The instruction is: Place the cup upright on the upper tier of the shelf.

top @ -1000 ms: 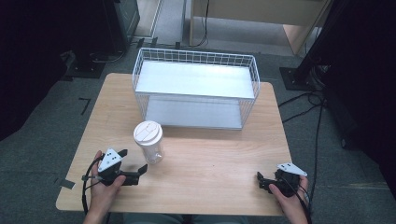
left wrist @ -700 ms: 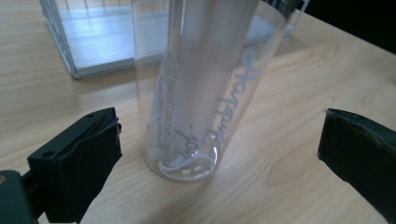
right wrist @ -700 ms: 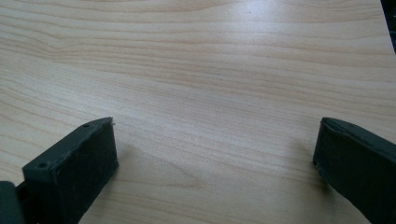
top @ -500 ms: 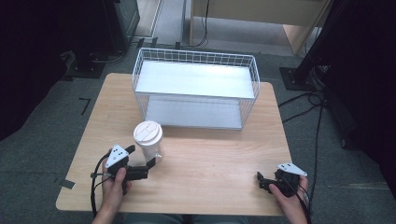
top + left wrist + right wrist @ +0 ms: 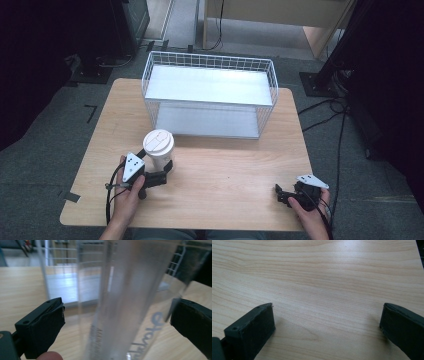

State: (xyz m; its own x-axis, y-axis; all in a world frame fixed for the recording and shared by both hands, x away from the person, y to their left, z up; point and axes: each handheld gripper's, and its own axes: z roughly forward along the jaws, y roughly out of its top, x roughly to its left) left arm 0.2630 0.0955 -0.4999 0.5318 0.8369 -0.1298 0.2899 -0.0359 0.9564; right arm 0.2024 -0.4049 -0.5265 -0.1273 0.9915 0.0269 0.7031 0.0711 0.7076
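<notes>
Two handheld grippers, each gripped by a bare hand with no sleeve visible. The left gripper [image 5: 159,176] is black, topped by a grey three-cornered plate, with a black cable looping from its near end. The right gripper [image 5: 280,192] matches it. Both have blocky matte-black jaws, each with a small screw hole.

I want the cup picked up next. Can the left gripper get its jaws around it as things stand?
Probably yes. The left gripper is already at the cup, and its own view shows the clear cup wall between its open jaws, with nothing in the way. It has not closed yet.
</notes>
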